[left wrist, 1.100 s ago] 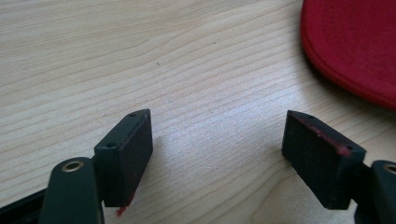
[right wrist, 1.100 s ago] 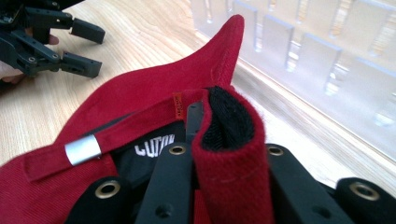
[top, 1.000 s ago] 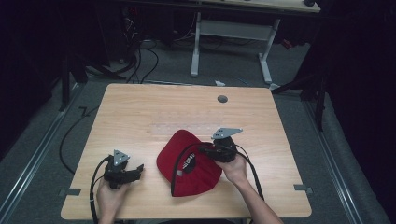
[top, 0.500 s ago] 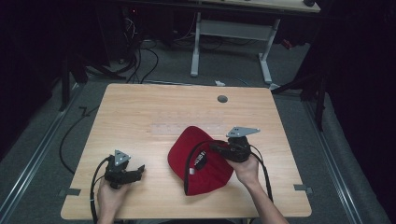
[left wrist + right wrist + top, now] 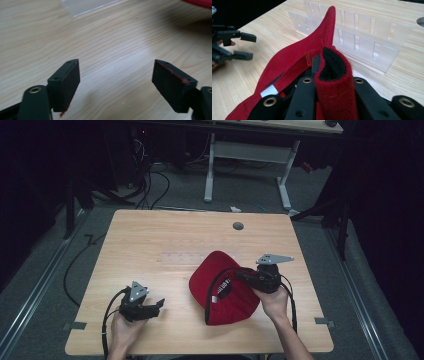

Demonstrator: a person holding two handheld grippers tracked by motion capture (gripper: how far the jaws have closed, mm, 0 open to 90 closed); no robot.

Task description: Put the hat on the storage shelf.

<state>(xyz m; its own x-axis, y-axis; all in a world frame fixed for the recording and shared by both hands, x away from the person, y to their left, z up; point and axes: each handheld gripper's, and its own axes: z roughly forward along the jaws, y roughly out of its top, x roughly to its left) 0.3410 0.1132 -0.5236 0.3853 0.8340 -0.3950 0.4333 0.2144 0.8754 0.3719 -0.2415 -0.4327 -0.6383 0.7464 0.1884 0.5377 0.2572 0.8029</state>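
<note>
1. At the left of the high view I see my left gripper [image 5: 159,305], a black two-jaw tool with a grey three-cornered plate on top, held low over the near left part of the light wooden table [image 5: 150,245].
2. Its 2 jaws stand wide apart and have just been opening; in the left gripper view only bare wood lies between its black pads [image 5: 65,82], so it holds nothing.
3. A red smear marks the edge of one pad in that view, and a sliver of red cloth shows at the top right corner.
4. Mid-table, in the right gripper view, I see a clear plastic slotted rack [image 5: 362,42] on the wood just behind the cap.
5. The red fabric cap [image 5: 220,290] with a black lining lies on the near right part of the table, well apart from my left gripper.
6. My right gripper [image 5: 239,275], black with the same grey plate, has its jaws pressed together on a fold of the cap's red edge [image 5: 334,85], black lining showing inside the fold.
</note>
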